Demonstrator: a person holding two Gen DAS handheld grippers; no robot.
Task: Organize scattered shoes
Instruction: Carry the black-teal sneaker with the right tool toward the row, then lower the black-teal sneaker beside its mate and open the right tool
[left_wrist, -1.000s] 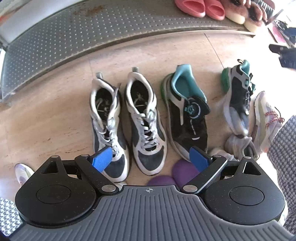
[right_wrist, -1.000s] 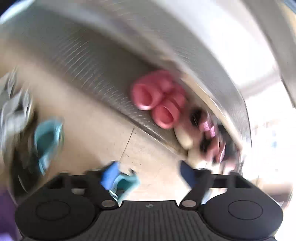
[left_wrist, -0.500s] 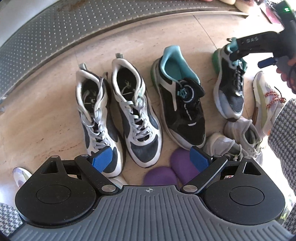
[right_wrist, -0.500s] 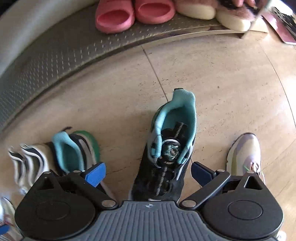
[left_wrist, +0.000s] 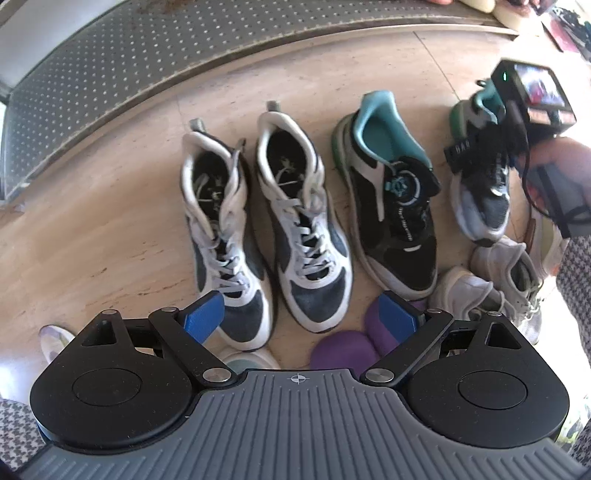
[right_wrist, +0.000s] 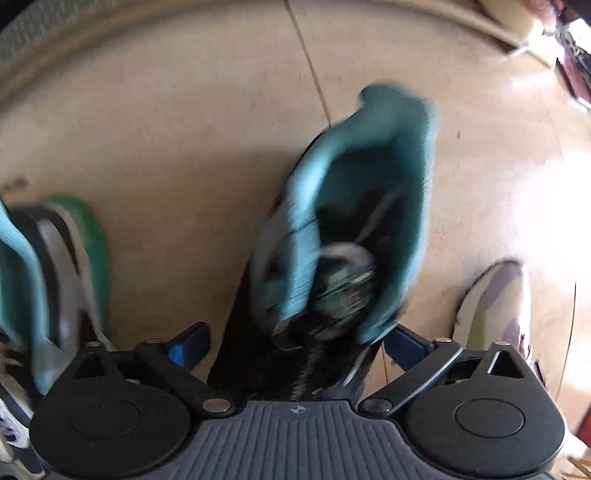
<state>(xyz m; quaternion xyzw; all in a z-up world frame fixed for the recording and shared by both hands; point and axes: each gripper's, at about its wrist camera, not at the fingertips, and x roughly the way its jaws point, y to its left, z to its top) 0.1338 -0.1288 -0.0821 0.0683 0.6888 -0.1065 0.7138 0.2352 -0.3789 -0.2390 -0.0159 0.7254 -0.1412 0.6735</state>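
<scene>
Since a moment ago, my right tongs (right_wrist: 295, 347) are dropping over the teal-lined sneaker (right_wrist: 354, 229) on the floor (right_wrist: 184, 147), closing around its soft, light collar, not yet pinching. Left tongs (left_wrist: 299, 317) hovering spread, empty.

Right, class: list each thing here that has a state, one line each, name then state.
left gripper: jaws open, empty.
right gripper: jaws closing, teal-lined shoe between them.
teal-lined shoe: on the floor, not clearly gripped.
white and grey pair: upright, side by side, laced.
matching teal-lined shoe: upright, apart from its mate.
</scene>
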